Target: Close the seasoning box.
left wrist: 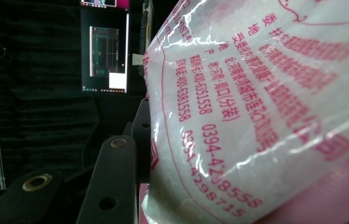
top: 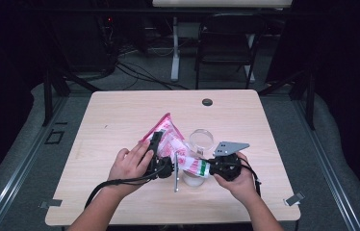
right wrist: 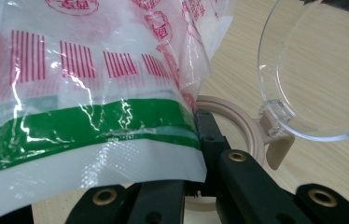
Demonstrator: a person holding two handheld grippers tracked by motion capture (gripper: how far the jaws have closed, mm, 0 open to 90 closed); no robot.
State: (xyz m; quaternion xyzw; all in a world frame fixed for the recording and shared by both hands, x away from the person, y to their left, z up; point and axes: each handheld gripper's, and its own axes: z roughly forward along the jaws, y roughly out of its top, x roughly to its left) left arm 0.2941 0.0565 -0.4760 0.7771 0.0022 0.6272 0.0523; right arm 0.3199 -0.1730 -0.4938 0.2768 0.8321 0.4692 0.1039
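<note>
A plastic bag [top: 171, 138] of white grains with pink print and a green band is held tilted over the table between both grippers. My left gripper [top: 161, 162] is shut on its pink-printed side [left wrist: 256, 107], with one black finger [left wrist: 112, 186] against the film. My right gripper [top: 211, 168] is shut on the bag's green-banded end [right wrist: 93, 126], which points down at a jar [top: 193, 179]. The jar's beige rim [right wrist: 240, 122] sits just behind the jaws. Its clear hinged lid [top: 201, 138] [right wrist: 312, 70] stands open.
A thin metal utensil [top: 176, 173] lies on the wooden table [top: 120, 110] between the hands. A black round plug [top: 207, 102] sits near the far edge. A dark folding chair [top: 228, 43] stands beyond the table.
</note>
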